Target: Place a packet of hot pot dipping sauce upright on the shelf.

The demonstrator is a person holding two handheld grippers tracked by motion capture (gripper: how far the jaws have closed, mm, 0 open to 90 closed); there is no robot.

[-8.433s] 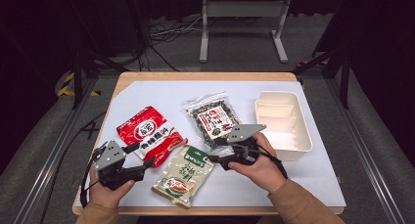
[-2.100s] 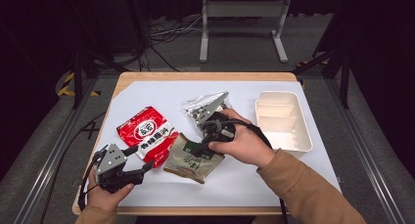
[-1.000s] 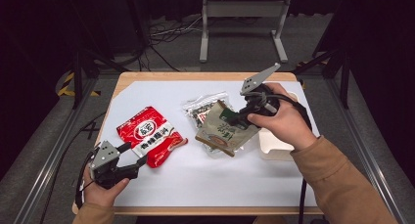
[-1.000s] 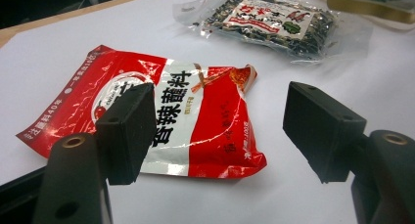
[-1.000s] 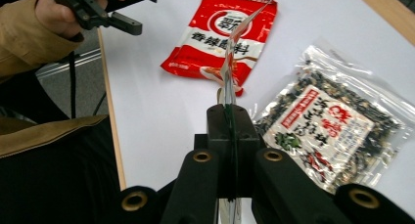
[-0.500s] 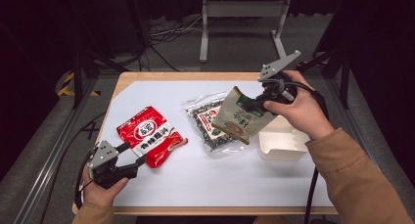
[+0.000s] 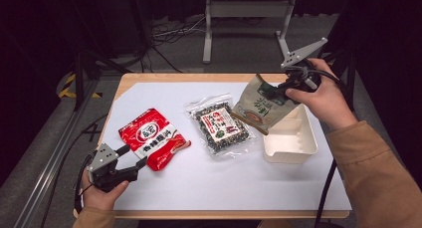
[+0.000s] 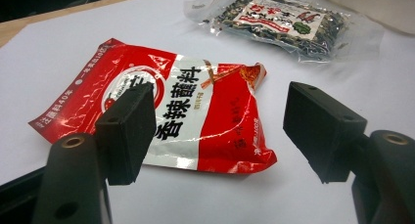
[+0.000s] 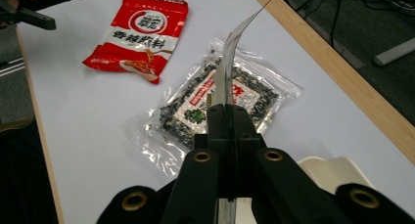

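Green pouch [image 7: 261,106] hangs pinched in the right gripper [image 7: 280,88] above the white tray [image 7: 298,143].

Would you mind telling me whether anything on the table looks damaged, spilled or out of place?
Nothing stands out. The red foil packet and clear dark-filled packet lie flat and sealed; the right gripper holds the beige-green pouch over the white tray.
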